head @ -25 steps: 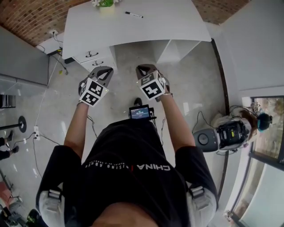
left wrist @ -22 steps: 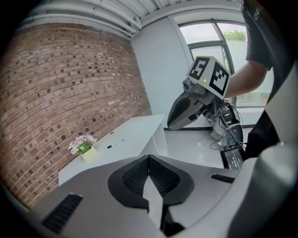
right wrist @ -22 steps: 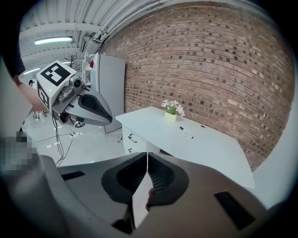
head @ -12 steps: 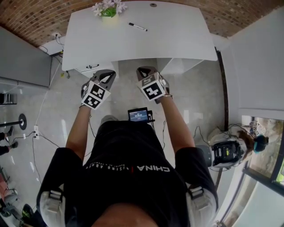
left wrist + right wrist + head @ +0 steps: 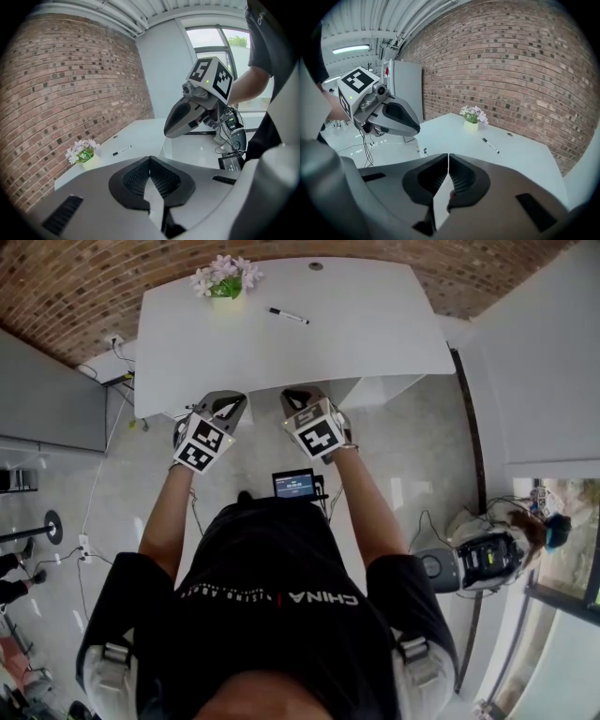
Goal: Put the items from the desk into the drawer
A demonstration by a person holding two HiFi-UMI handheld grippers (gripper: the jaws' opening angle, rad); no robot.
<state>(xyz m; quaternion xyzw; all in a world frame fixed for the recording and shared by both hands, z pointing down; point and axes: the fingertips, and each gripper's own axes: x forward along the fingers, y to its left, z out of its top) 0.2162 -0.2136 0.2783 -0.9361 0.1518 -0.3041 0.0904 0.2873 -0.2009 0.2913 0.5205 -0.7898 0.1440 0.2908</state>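
Note:
A white desk [image 5: 375,324] stands against the brick wall. On it lie a black-capped marker [image 5: 289,315] and a small pot of pale flowers [image 5: 223,279]. My left gripper [image 5: 232,399] and right gripper [image 5: 292,395] hang side by side at the desk's front edge, above the floor. Both are shut with nothing between the jaws. In the left gripper view my own jaws [image 5: 150,159] are closed, with the marker [image 5: 121,150] and flower pot [image 5: 84,153] beyond them. The right gripper view shows its closed jaws [image 5: 448,156], the marker [image 5: 491,146] and the flowers [image 5: 472,117]. The desk hides most of the drawer unit.
A grey cabinet [image 5: 56,381] stands to the left, with cables on the floor beside it. A white wall [image 5: 544,362] closes the right side. A wheeled machine [image 5: 478,559] sits on the floor at the right. A small screen [image 5: 294,483] hangs at the person's waist.
The person has stepped closer to the desk, so both grippers now reach its front edge. The drawer fronts seen earlier are now mostly hidden. Both grippers stayed shut.

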